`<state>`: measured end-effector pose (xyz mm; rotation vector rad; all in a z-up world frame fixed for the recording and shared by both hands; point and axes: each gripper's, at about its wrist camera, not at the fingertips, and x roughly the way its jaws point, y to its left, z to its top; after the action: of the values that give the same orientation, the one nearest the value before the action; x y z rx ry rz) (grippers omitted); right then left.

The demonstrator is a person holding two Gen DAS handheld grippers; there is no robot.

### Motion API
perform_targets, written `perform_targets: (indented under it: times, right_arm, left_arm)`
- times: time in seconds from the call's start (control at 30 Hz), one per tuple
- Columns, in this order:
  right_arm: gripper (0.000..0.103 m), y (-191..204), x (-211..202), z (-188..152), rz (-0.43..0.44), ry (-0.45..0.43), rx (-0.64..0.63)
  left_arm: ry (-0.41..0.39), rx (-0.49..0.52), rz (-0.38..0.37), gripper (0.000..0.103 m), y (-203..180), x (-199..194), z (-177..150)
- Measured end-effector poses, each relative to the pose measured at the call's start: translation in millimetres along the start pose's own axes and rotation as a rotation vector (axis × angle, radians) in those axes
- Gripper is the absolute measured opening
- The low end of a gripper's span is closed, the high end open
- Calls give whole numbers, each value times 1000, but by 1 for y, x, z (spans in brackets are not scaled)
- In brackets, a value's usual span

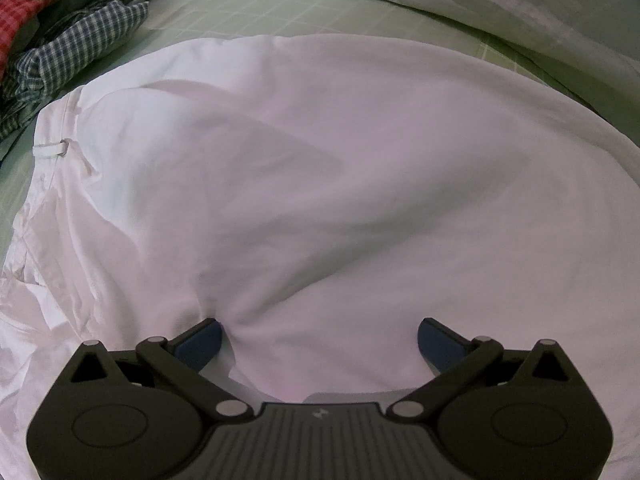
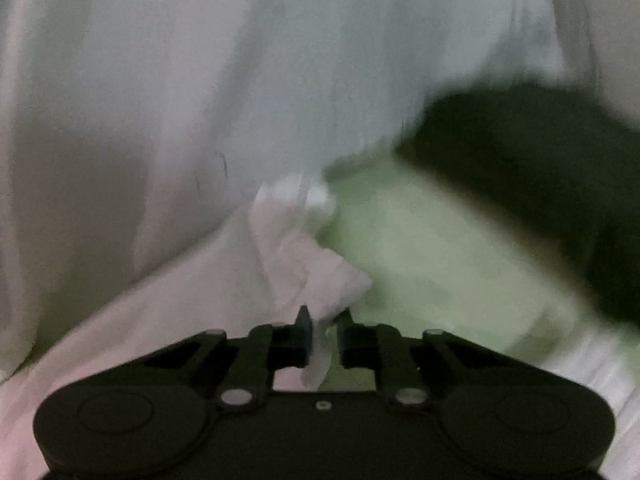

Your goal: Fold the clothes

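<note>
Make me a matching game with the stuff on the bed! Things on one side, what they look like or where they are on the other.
Things:
1. white garment
2. checked clothes
3. left hand-held gripper
4. right hand-held gripper

Descriptions:
A. jaws wide apart, resting on white cloth
B. piled at the far left of the bed
C. spread out across the green sheet
D. pinching a corner of white fabric

Pairs: 1-C, 2-B, 3-A, 4-D
</note>
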<state>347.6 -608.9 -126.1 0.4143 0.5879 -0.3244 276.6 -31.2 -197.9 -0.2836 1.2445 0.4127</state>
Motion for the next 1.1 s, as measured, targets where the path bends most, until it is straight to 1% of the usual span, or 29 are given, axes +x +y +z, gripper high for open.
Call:
perform_targets:
  times: [0.07, 0.1, 0.17, 0.2, 0.23, 0.27, 0.3, 0.33, 0.37, 0.4, 0.43, 0.47, 0.5, 0.53, 0.57, 0.67, 0.77, 0.87, 0.93, 1.0, 1.03, 1.1]
  right_arm:
    - [8, -2, -26, 27, -35, -121, -15]
    - [8, -6, -37, 40, -38, -155, -5]
    - [8, -17, -47, 52, -1, -170, 43]
    - [8, -18, -46, 50, -16, -162, 42]
    - [11, -16, -41, 46, -53, -140, 12]
    - [17, -13, -28, 39, -125, -83, -58]
    - [20, -12, -15, 29, -201, -7, -122]
    - [30, -14, -7, 20, -251, 51, -156]
    - [34, -19, -7, 12, -261, 79, -143]
    - [36, -23, -7, 4, -271, 107, -130]
    - [45, -27, -12, -4, -272, 120, -117]
    - [59, -29, -24, -10, -261, 109, -101]
    - [65, -31, -36, -16, -249, 98, -86]
    - [73, -33, -49, -22, -240, 87, -78]
    - [76, -34, -60, -29, -238, 81, -79]
    - [78, -39, -88, -53, -234, 102, -42]
    - [78, -49, -108, -81, -187, 154, 22]
    - [81, -47, -133, -113, -154, 195, 10]
    - [81, -43, -148, -131, -123, 222, -4]
    - [81, -38, -155, -144, -98, 252, -20]
    - [82, -35, -158, -149, -88, 262, -32]
    - [82, -27, -165, -152, -76, 263, -64]
  left_arm:
    - [-2, 3, -1, 103, 0, 1, 1]
    - [-2, 4, -2, 103, 0, 1, 1]
    - [-4, 7, -3, 103, 0, 2, 2]
    - [-6, 8, -3, 103, 0, 2, 2]
    - [-7, 7, -4, 103, 0, 1, 2]
    - [-7, 7, -5, 103, 0, 1, 2]
    - [-7, 8, -5, 103, 0, 1, 2]
    - [-7, 10, -6, 103, 1, 1, 2]
    - [-6, 12, -7, 103, 1, 1, 2]
    - [-5, 15, -11, 103, 2, 0, 1]
    - [-6, 19, -19, 103, 3, -1, 1]
    - [-14, 21, -31, 102, 5, -4, 0]
    - [-34, 18, -51, 102, 9, -9, -3]
    - [-53, 13, -71, 102, 12, -14, -5]
    - [-70, 3, -86, 102, 18, -20, -7]
    - [-108, -35, -108, 101, 36, -40, -17]
    - [-140, -69, -126, 99, 61, -58, -34]
    - [-175, -118, -119, 93, 91, -71, -59]
    - [-194, -166, -116, 89, 115, -77, -76]
    - [-199, -226, -118, 79, 141, -80, -92]
    - [-197, -261, -120, 76, 153, -80, -99]
    - [-191, -330, -132, 63, 178, -81, -114]
